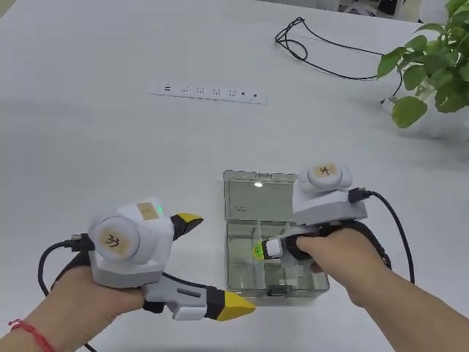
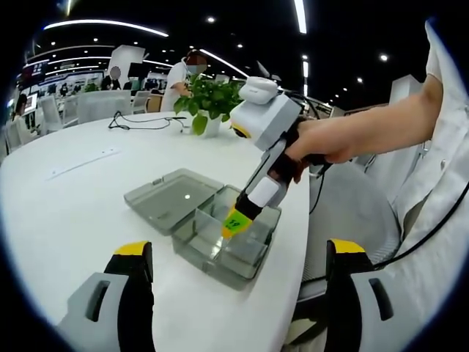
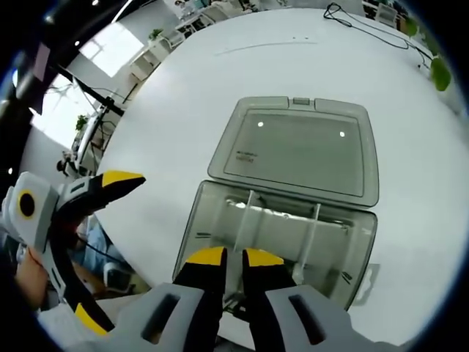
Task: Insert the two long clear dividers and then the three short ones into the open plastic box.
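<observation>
In open plastic box (image 3: 192,238), clear dividers (image 3: 311,231) are seated; one is pinched by right gripper (image 3: 234,257); left gripper (image 1: 223,262) gaped empty, lower left.

Head view downward; left gripper view low; right gripper view close; box (image 1: 253,198) shared.

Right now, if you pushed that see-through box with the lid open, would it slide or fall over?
Probably slide: the plastic box sits low and wide on the smooth table, so tipping seems unlikely. It looks thin and light, so it may skid easily. Its open lid lies flat behind, likely steadying it.
</observation>
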The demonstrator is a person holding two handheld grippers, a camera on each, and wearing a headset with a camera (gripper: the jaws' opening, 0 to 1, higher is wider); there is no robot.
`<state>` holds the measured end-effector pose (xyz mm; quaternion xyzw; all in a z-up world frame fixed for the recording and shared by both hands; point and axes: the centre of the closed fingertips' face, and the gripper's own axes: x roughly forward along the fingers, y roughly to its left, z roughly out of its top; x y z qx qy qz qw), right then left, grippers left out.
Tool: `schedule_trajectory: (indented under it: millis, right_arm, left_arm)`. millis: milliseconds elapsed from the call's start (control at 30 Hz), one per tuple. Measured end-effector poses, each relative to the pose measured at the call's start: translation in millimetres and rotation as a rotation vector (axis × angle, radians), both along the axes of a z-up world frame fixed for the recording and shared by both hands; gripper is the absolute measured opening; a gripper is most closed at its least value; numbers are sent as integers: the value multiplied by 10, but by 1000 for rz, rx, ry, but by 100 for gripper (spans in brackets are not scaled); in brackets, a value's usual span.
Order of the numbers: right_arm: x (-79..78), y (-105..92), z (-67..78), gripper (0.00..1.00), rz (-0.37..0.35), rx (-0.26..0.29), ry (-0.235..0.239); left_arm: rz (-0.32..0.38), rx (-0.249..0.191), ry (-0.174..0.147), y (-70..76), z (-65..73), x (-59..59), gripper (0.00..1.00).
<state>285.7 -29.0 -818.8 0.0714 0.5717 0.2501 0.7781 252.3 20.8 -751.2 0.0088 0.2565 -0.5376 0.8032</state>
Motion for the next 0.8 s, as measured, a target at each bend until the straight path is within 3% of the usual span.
schedule_trajectory:
  millis: [233, 500, 800]
  right_arm:
    - [9, -33, 100, 13, -29, 72, -13]
    - [76, -130, 318, 16, -63, 157, -57]
    - [95, -236, 580, 24, -13, 220, -129]
  left_arm:
    - [10, 7, -5, 1, 44, -4, 100]
    - [28, 14, -5, -13, 83, -27, 100]
    - [52, 23, -11, -29, 136, -57, 100]
